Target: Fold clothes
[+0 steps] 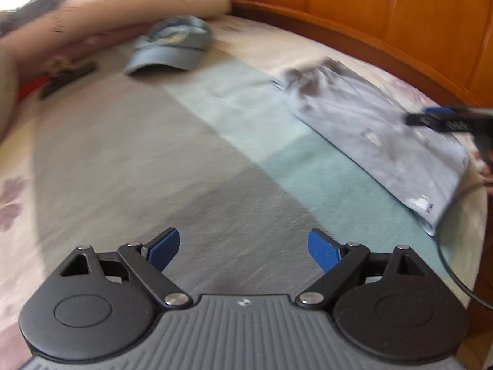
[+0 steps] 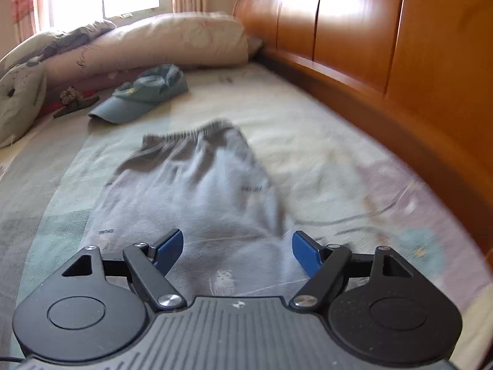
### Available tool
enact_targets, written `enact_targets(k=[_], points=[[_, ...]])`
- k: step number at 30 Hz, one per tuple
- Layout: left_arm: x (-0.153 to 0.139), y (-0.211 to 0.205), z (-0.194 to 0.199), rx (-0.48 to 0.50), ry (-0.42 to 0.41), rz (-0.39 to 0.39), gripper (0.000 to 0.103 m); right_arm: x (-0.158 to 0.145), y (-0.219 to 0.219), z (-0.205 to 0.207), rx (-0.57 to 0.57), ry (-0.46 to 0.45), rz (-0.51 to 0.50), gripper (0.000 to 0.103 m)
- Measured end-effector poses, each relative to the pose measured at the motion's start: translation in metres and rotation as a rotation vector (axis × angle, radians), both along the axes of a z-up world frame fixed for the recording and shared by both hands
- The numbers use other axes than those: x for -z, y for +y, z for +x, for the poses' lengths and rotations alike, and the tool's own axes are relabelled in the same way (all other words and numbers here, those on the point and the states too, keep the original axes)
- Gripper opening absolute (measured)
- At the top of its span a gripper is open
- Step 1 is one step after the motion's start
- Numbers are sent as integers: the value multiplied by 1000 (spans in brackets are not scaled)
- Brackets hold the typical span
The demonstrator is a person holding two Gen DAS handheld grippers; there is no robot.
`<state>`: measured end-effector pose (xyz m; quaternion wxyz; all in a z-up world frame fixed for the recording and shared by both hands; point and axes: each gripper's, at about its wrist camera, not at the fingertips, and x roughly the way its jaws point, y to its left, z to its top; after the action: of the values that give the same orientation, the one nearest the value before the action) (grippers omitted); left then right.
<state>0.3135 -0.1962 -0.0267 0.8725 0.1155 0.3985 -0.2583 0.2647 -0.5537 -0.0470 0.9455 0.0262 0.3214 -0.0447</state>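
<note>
A: Left wrist view, item one: left gripper (image 1: 243, 248), jaws spread wide, nothing between the blue pads, hanging over the bare grey-and-teal sheet of the bed (image 1: 191, 160).

B: Item two?

A: Grey shorts (image 1: 379, 141), lying flat and apparently folded lengthwise, along the bed's side nearest the wooden headboard (image 1: 385, 27). The right gripper (image 1: 443, 121) shows as a blurred dark shape over their near end; its jaws cannot be read from here. Also a blue cap (image 1: 172, 46) by the rolled duvet (image 1: 123, 9) at the far edge of the bed.

B: Right wrist view?

A: Right gripper (image 2: 237, 251), jaws spread, empty, directly above the hem end of the grey shorts (image 2: 197, 191). The waistband points away, toward the blue cap (image 2: 144, 95). Pads do not press the cloth.

B: Step in hand?

A: Judged: between folds, both grippers free of the garment. The next move likely calls for each gripper to pinch a corner at one end and carry it over to meet the other end, keeping the layers aligned.
</note>
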Motion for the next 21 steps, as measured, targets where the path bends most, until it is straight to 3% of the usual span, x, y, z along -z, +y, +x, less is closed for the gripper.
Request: enact_targets(k=[4,8,11,14,16,21], points=[[-11,8,-7,-20,-48,8,90,16,-16,-8,27,80,-4,92],[-18,8,-17,-17,-86,2,96,-4,-22,-31,81,18,3,92],[-19,2,-24,12,-84,-15,96,-12,-17,-44,46,-19,67,93],[-18,-4,-28,49,-69,-23,96,2,-7,-46,12,40,48,93],[-19,-5,-32,53,-75,-25,96,14,-3,-49,68,103,-18,93],[-20,-4,-36,69,-86,-10,96,0,22,-79,42,21,-10,96]])
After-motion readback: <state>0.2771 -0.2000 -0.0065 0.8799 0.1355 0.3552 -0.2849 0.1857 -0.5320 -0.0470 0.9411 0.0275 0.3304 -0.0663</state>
